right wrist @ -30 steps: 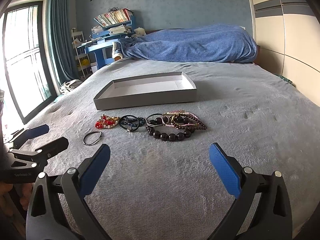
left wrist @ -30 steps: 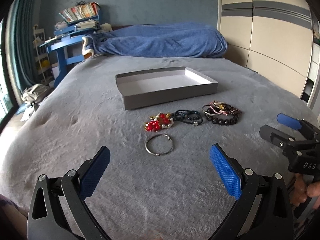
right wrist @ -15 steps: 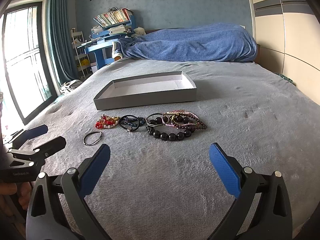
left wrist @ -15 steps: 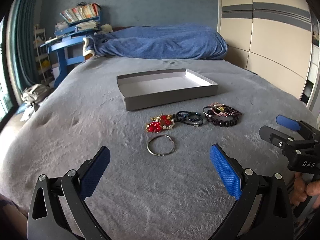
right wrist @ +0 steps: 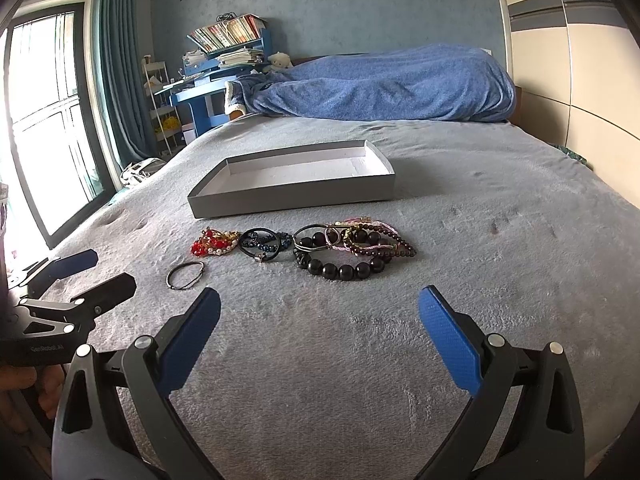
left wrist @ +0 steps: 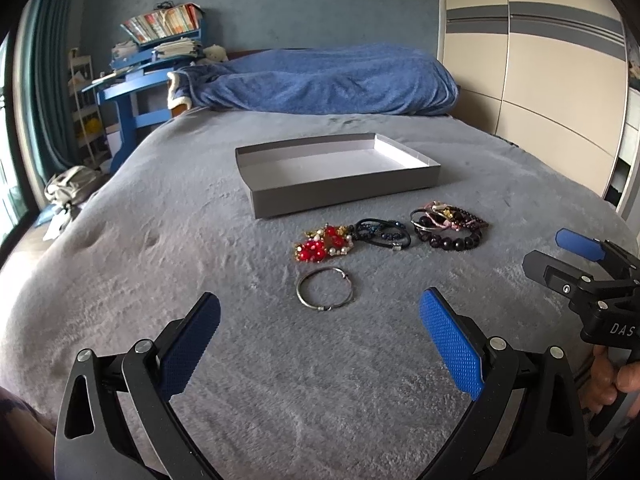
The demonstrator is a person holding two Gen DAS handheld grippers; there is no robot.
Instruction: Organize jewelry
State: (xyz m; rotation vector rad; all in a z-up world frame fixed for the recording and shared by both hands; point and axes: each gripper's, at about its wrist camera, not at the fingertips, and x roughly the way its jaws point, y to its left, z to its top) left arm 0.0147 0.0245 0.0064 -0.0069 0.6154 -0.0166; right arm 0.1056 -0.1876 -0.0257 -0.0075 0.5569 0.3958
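Observation:
An empty grey box [left wrist: 344, 192] [right wrist: 292, 200] lies on the grey bed cover. In front of it lie a red bead piece [left wrist: 322, 242] [right wrist: 212, 242], a dark blue bracelet [left wrist: 382, 232] [right wrist: 262, 242], a pile of dark bead bracelets [left wrist: 448, 228] [right wrist: 352, 248] and a silver ring bangle [left wrist: 326, 294] [right wrist: 185, 275]. My left gripper [left wrist: 320, 324] is open and empty, just short of the bangle. My right gripper [right wrist: 320, 320] is open and empty, short of the bead pile. Each gripper also shows in the other view: the right one [left wrist: 568, 256], the left one [right wrist: 80, 276].
A rumpled blue blanket [left wrist: 320, 80] lies across the head of the bed. A blue desk with books [left wrist: 156, 60] stands at the back left. A wardrobe [left wrist: 540, 72] runs along the right. A window [right wrist: 44, 120] is on the left.
The left gripper has drifted slightly left and forward; the jewelry sits a little further right in its view. The right gripper has barely moved. Both stay open.

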